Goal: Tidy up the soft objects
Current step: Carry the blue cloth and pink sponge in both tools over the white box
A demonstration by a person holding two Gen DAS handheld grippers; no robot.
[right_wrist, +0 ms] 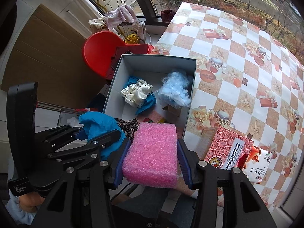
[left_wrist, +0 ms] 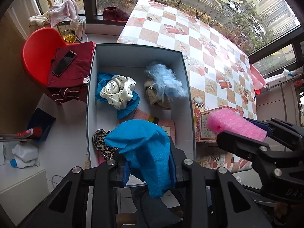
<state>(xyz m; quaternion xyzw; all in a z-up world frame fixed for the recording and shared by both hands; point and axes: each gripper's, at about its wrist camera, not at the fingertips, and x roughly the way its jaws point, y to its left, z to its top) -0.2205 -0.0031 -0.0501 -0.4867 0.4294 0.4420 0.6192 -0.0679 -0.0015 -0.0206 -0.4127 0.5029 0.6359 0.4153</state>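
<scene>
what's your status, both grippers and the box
Left gripper shut on blue dotted cloth. Right gripper shut on pink foam block. Both above open grey cardboard box, already part-filled; nothing blocking.

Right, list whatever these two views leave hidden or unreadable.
- Pink mat in the box: mostly covered by the blue cloth in the left view, the pink foam in the right.
- Leopard scrunchie: half hidden behind the cloth.
- Left tool fingertips: buried in the cloth.
- Carton print: too small.

Soft window daylight — fisheye-warped edges
</scene>
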